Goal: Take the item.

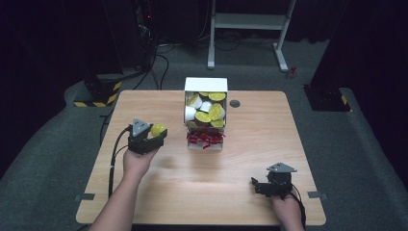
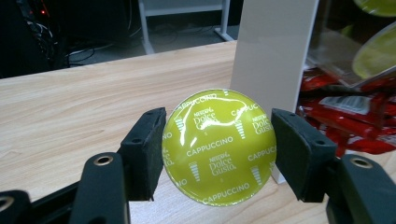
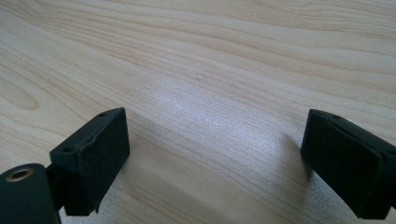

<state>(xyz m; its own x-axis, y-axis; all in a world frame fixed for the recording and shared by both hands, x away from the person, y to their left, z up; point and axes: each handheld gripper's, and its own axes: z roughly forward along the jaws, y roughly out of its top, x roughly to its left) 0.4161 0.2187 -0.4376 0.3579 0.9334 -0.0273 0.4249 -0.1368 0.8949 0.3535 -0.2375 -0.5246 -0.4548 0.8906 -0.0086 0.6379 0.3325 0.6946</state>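
A yellow-green coffee capsule (image 2: 218,145) with "Cappuccino" printed on its foil lid sits between the two black pads of my left gripper (image 2: 217,149), which is shut on it. In the high view that gripper (image 1: 153,136) holds the capsule (image 1: 157,129) above the table, left of the white box (image 1: 206,84). The box holds several more green and white capsules (image 1: 215,112), with red packets (image 1: 205,138) in its lower front tray. My right gripper (image 1: 256,186) rests low over the table near the front right, open, with bare wood between its pads (image 3: 93,154).
The wooden table (image 1: 240,159) has a round grey cable hole (image 1: 235,103) right of the box. Beyond the far edge stand a white desk frame (image 1: 250,29), cables on the grey carpet and dark equipment bases (image 1: 98,94).
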